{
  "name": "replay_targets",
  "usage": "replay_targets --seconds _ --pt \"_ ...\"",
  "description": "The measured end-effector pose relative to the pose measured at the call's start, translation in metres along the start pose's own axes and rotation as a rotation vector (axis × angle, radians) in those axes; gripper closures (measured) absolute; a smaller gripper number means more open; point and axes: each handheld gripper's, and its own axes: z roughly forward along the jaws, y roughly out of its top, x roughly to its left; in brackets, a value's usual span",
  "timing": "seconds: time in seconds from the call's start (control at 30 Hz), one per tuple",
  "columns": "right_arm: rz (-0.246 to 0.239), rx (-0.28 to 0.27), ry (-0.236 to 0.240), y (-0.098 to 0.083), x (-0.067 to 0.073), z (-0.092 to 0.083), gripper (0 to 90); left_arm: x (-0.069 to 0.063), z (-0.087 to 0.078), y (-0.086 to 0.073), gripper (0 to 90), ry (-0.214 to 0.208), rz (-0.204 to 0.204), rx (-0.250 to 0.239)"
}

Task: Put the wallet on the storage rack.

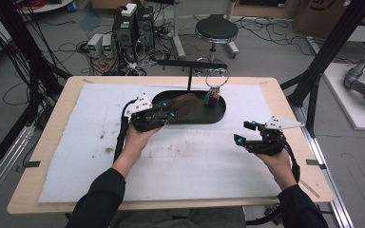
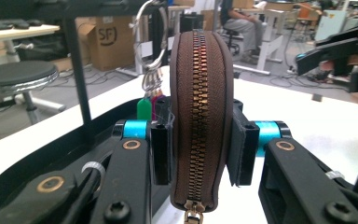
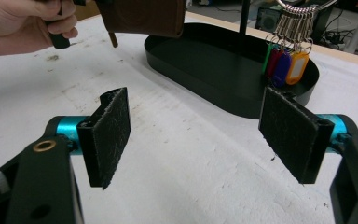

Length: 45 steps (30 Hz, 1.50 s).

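Note:
A brown zippered pouch [image 2: 198, 121] stands on edge between the pads of my left gripper [image 2: 200, 147], which is shut on it. In the high view my left gripper [image 1: 168, 114] holds the pouch [image 1: 183, 105] over the left half of the black oval tray [image 1: 218, 115]. A ring of coloured key tags [image 1: 212, 98] hangs from a black stand [image 1: 190, 71] over the tray's right part. My right gripper [image 1: 244, 132] rests at the right on the white mat, open, with nothing between its pads [image 3: 107, 133]. The pouch [image 3: 140, 16] and tags [image 3: 284, 65] also appear in the right gripper view.
A white mat [image 1: 180, 161] covers most of the wooden table [image 1: 52, 123]. Beyond the far edge stand a stool [image 1: 216, 31], computer cases [image 1: 133, 28] and loose cables. A black frame post [image 1: 323, 61] rises at the right.

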Motion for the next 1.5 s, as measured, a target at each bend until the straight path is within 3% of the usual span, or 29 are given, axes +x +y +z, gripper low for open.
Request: replay_targets --seconds 0.37,0.43,0.63,0.9,1.27,1.5 --pt "0.004 -0.001 -0.004 0.000 0.000 0.000 25.9 0.018 0.024 -0.003 67.1 0.045 -0.017 0.042" --pt "0.005 0.002 -0.002 0.000 -0.001 0.000 25.9 0.019 0.028 -0.005 67.2 0.063 0.002 0.035" --pt "0.019 -0.005 -0.005 0.000 -0.002 -0.001 25.9 0.029 0.044 -0.014 67.2 0.080 -0.054 0.047" --pt "0.019 -0.009 -0.012 0.000 -0.003 -0.002 25.9 0.037 0.061 -0.021 67.2 0.105 -0.093 0.059" --pt "0.016 -0.005 -0.008 -0.001 -0.003 -0.003 26.0 0.046 0.069 -0.038 67.0 0.153 -0.113 0.114" --pt "0.008 0.000 -0.005 -0.002 -0.003 -0.003 26.5 0.048 0.070 -0.041 66.5 0.182 -0.123 0.111"
